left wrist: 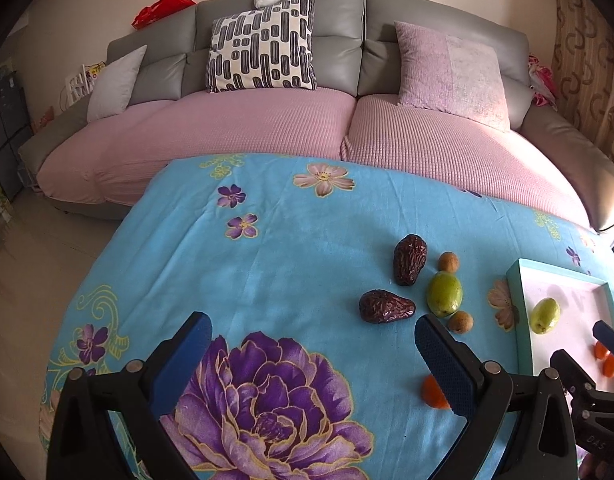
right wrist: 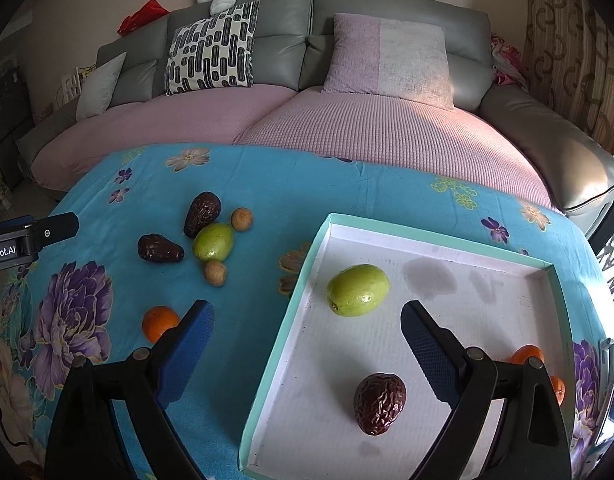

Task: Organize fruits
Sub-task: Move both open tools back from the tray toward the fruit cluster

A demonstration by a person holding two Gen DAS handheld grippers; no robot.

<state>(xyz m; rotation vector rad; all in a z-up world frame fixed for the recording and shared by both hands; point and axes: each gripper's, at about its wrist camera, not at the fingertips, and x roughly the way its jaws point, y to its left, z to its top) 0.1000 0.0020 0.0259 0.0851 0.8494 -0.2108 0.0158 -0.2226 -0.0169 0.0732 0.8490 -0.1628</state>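
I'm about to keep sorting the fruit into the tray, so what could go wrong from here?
1. The loose fruits sit packed together: the green fruit touches a date and a longan, so gripping one may knock the round ones rolling.
2. The orange lies right by the right hand-held gripper finger and could get nudged.
3. The tray wall stands raised; a low carry may clip it.
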